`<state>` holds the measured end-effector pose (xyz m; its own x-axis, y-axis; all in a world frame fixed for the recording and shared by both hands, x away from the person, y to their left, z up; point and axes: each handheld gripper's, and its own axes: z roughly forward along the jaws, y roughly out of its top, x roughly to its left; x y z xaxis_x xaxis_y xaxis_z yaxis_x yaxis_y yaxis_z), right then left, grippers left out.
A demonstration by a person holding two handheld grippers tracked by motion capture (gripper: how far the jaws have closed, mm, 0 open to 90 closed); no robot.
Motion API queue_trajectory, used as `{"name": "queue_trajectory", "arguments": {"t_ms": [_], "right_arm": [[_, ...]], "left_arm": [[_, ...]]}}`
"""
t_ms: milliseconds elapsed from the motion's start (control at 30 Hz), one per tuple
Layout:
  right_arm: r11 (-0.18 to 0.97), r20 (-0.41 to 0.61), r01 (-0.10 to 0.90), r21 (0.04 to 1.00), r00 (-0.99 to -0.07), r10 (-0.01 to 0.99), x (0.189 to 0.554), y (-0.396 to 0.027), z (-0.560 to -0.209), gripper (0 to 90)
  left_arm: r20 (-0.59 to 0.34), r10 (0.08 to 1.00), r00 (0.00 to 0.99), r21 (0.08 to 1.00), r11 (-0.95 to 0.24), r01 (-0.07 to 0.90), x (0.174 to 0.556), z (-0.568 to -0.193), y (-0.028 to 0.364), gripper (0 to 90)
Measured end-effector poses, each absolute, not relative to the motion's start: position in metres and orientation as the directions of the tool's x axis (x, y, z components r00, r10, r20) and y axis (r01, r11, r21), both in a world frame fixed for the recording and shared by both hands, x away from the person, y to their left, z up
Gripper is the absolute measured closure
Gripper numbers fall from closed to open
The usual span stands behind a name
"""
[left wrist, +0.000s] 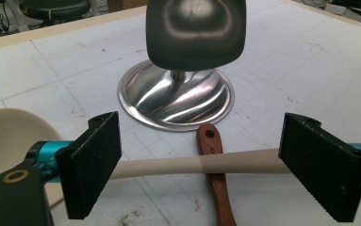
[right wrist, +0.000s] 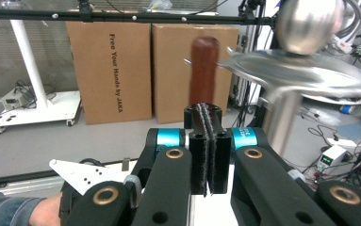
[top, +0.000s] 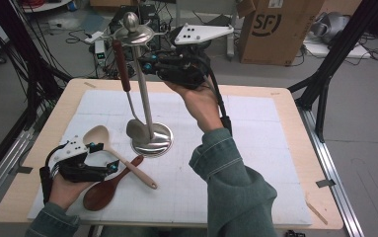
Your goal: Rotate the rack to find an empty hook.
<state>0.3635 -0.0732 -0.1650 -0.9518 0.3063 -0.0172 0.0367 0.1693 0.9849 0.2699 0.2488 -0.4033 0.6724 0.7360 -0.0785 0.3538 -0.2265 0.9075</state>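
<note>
A steel utensil stand rises from the white mat, and a spatula with a brown wooden handle hangs from its top disc. Its metal blade dangles just above the stand's base. My right gripper is held high beside that handle, shut, its pads pressed together just below the handle. At the near left my left gripper rests open on the mat. A cream spoon lies with its handle running from one pad to the other, ungripped. A dark wooden spoon lies crossed beneath it.
The white mat covers most of the wooden table. A cardboard box, cables and electronics sit on the floor beyond the far edge. Black frame legs stand at the right. Two more cardboard boxes stand behind the stand.
</note>
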Motion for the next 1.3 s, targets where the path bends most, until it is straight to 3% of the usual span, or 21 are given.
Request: {"name": "queue_trajectory", "arguments": {"t_ms": [433,1300], "right_arm": [[0.123,0.011,0.060,0.991,-0.930,0.366,0.373,-0.103,-0.165,89.3],[0.133,-0.021,0.029,0.991,-0.932,0.362,0.372,-0.093,-0.155,89.3]], "left_arm": [[-0.076,0.736,0.672,0.907,-0.228,0.353,0.270,-0.403,0.249,14.4],[-0.079,0.737,0.672,0.907,-0.226,0.356,0.270,-0.403,0.250,14.5]]}}
